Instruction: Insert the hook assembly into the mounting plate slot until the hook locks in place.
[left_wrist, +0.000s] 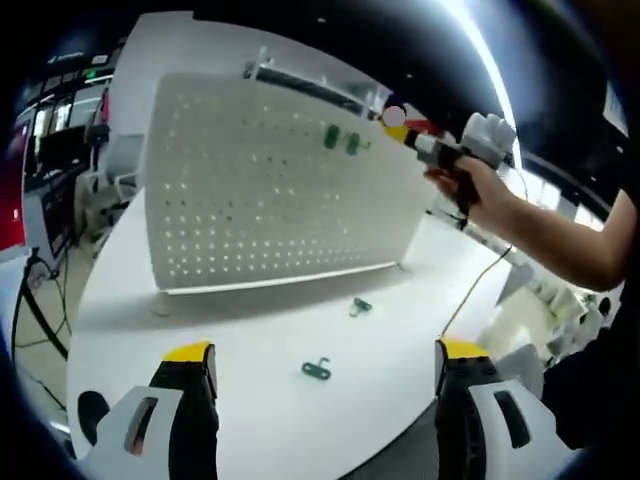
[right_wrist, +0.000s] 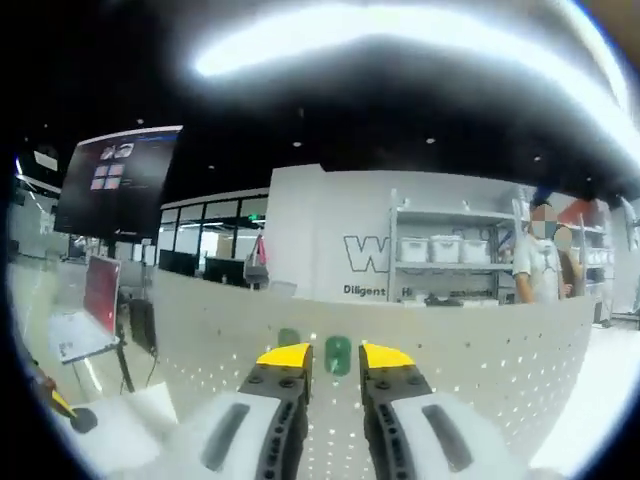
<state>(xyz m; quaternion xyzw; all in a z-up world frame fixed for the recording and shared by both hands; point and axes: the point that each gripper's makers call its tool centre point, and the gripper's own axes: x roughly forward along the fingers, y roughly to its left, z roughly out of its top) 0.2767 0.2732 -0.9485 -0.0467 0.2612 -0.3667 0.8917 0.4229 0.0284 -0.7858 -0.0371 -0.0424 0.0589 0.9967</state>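
The right tongs (right_wrist: 335, 362), narrowly parted, are nearing a green hook (right_wrist: 338, 354) on the pegboard (right_wrist: 480, 350); left tongs (left_wrist: 325, 352) are waiting wide. Keep it square.

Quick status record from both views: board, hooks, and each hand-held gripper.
pegboard: white, perforated, upright on the white table; point
hooks on board: two green ones side by side near the top edge
loose hooks: two green ones flat on the table, one closer to the board, one closer to the camera
left hand-held gripper: jaws wide apart, empty, low over the table
right hand-held gripper: at the board's top edge, jaws narrowly apart around a mounted green hook; contact unclear
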